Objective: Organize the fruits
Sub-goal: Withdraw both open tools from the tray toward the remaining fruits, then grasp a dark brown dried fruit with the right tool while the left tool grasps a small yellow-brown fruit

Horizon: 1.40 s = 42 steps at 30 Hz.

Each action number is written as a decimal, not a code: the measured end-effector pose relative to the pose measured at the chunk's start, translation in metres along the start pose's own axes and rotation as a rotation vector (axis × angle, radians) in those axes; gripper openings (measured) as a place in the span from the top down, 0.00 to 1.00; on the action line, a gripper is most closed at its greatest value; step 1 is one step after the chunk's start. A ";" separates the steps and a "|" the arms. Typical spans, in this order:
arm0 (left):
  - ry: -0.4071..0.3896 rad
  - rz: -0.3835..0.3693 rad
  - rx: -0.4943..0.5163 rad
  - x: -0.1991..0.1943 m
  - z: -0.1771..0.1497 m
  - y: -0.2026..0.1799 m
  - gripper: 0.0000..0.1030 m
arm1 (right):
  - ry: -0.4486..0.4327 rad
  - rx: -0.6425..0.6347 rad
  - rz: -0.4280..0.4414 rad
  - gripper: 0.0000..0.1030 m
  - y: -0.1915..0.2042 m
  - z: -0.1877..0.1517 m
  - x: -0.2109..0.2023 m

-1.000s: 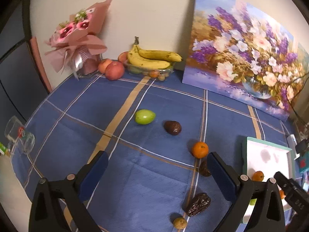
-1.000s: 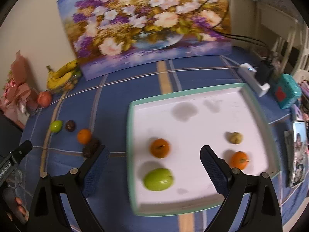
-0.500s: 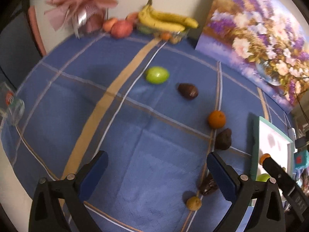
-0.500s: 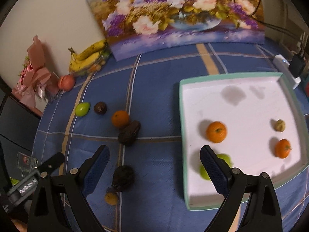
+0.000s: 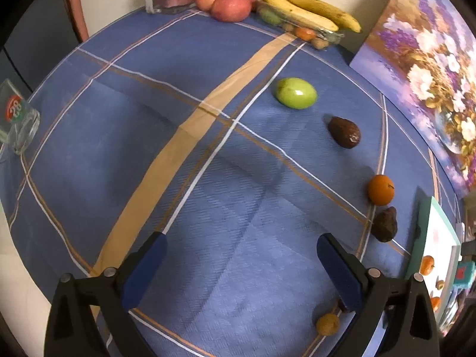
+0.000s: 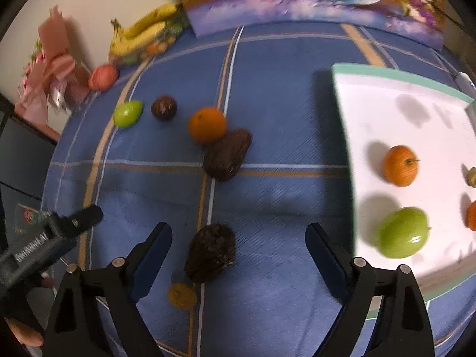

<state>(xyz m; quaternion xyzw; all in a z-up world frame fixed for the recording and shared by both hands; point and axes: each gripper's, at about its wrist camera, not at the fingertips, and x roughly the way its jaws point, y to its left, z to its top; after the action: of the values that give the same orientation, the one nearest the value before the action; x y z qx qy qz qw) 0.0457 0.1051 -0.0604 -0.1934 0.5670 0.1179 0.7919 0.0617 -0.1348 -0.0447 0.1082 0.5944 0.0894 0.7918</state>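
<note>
1. The dark wrinkled fruit (image 6: 211,253) lies on the blue-clothed surface (image 6: 282,125), between and just ahead of the fingers of the right hand-held gripper (image 6: 238,250); a small yellow fruit (image 6: 182,295) lies beside it, nearer the left finger.
2. The right hand-held gripper's jaws stand wide and are closing, with nothing pressed by the pads; the step in hand is judged to be the reach for this dark fruit.
3. The next move calls for the jaws to be lowered around the fruit and shut without the small yellow fruit being caught.
4. The white tray (image 6: 398,74), off to the right of that gripper, already holds an orange (image 6: 400,165) and a green fruit (image 6: 403,232), among others.
5. The left hand-held gripper (image 5: 241,267) is seen wide open and empty over bare cloth.
6. Only the left view shows the glass (image 5: 17,125); only the right view shows the tray's inside plainly.
</note>
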 end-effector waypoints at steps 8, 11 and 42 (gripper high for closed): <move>0.017 -0.009 -0.019 0.003 0.002 0.007 0.02 | 0.059 -0.055 -0.006 0.37 0.017 -0.005 0.019; 0.017 -0.015 -0.021 0.003 0.002 0.007 0.02 | 0.067 -0.064 -0.007 0.40 0.018 -0.006 0.021; 0.244 -0.217 0.331 0.016 -0.051 -0.087 0.63 | -0.110 0.065 -0.020 0.61 -0.051 0.005 -0.055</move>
<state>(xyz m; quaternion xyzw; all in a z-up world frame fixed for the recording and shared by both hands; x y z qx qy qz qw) 0.0427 0.0040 -0.0754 -0.1336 0.6459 -0.0870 0.7466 0.0517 -0.1991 -0.0068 0.1325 0.5537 0.0561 0.8202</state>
